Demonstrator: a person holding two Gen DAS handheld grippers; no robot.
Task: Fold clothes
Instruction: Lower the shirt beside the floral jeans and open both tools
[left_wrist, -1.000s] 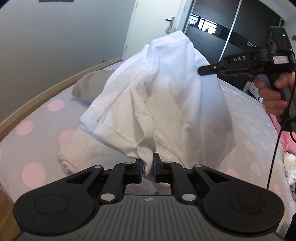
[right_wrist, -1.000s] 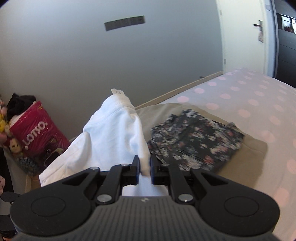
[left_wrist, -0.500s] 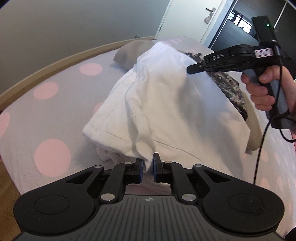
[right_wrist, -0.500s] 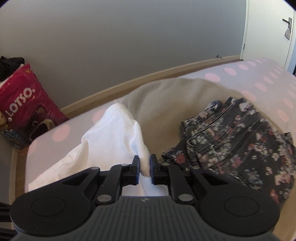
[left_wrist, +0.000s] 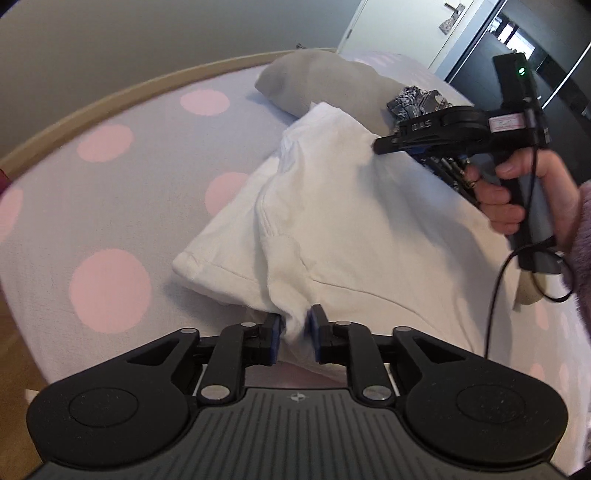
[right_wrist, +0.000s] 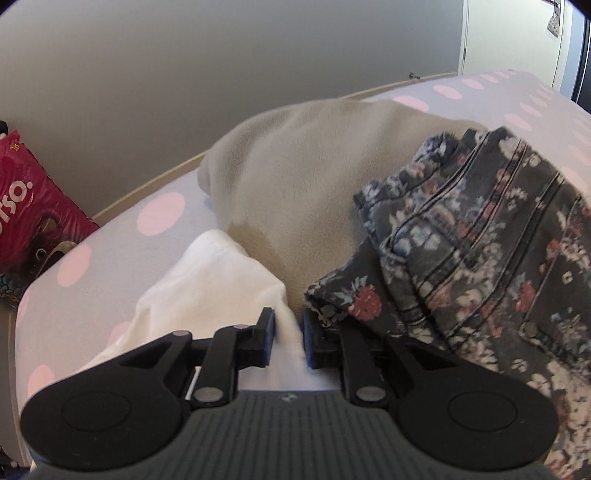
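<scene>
A bed (left_wrist: 110, 177) with a pink-dotted sheet carries a beige blanket (right_wrist: 303, 162), a dark floral garment (right_wrist: 480, 236) and the white T-shirt (left_wrist: 351, 221), which lies folded over beside the blanket. Both claws have just been opening. White cloth sits between the parted pads of the left claw (left_wrist: 294, 332) and the right claw (right_wrist: 288, 338), no longer squeezed.

Left gripper (left_wrist: 294, 334) and right gripper (right_wrist: 288, 339) both point steeply down; their jaws have just been opening, cloth between them.
</scene>
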